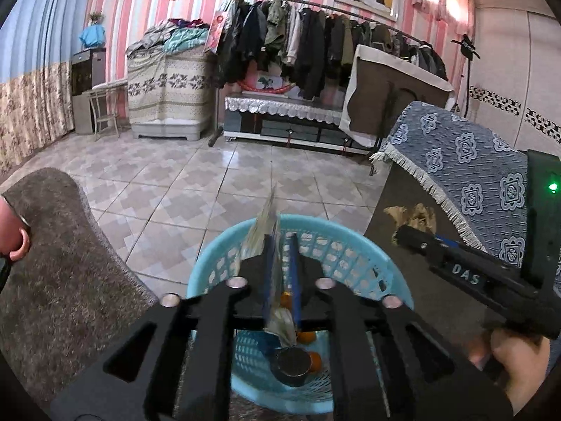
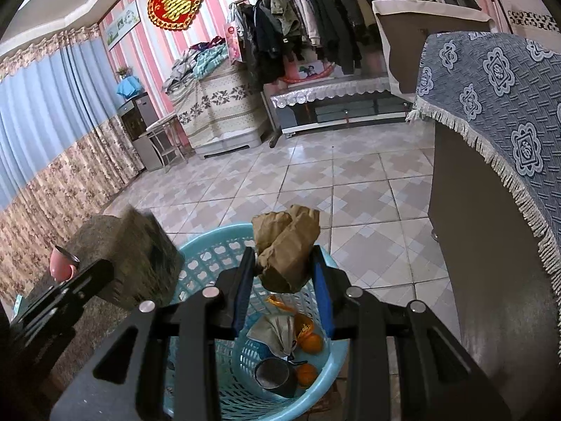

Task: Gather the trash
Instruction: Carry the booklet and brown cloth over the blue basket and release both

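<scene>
Deposit step — left gripper jaws slightly apart, wrapper slipping into basket; right gripper clamps crumpled brown paper — release next.

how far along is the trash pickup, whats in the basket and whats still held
Done: the blue basket already holds orange peel, a dark cup and a grey wrapper. In hand: the right gripper clamps crumpled brown paper above the basket; the left gripper has a thin wrapper between slightly parted jaws. Left: dropping both in.
</scene>
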Demonstrator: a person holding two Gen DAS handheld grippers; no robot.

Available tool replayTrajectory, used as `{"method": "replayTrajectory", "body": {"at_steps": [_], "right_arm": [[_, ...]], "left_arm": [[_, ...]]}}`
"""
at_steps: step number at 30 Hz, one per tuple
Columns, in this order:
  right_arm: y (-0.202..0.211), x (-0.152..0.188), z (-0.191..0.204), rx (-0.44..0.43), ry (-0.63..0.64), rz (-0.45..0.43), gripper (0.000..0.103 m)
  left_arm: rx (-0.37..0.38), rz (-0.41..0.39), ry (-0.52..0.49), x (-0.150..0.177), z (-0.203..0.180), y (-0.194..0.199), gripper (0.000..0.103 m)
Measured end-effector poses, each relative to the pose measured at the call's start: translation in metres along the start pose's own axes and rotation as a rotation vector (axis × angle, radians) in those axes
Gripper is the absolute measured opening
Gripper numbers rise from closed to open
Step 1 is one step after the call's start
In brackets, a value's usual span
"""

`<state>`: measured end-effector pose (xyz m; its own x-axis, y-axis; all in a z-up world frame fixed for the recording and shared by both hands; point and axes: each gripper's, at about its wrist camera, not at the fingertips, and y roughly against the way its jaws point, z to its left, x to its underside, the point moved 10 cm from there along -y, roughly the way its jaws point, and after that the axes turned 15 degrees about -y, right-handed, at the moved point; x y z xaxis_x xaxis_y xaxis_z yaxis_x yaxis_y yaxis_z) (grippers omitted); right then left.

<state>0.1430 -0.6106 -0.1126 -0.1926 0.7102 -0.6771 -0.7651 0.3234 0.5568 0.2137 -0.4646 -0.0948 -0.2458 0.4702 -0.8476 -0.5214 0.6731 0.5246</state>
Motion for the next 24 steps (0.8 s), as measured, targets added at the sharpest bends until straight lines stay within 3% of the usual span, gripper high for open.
{"method": "replayTrajectory", "body": {"at_steps": [7,9,15,24], "right_arm": [[-0.004,-0.001,0.002,-0.001,0.014,0.004,0.033],[-0.004,-0.001,0.002,-0.002,0.015,0.004,0.033],[-0.009,0.004,0.014,-0.001,0.047,0.007,0.033],[-0.026,0.022,0.051,-0.012,0.125,0.03,0.035]], "left_arm": [[-0.07,0.006,-0.003,0.005,0.018,0.003,0.052],[-0.106,-0.005,0.0,0.005,0.028,0.009,0.067],[-0.249,-0.012,-0.003,0.005,0.076,0.029,0.09],[-0.412,-0.015,0.036,0.027,0.138,0.071,0.097]]}}
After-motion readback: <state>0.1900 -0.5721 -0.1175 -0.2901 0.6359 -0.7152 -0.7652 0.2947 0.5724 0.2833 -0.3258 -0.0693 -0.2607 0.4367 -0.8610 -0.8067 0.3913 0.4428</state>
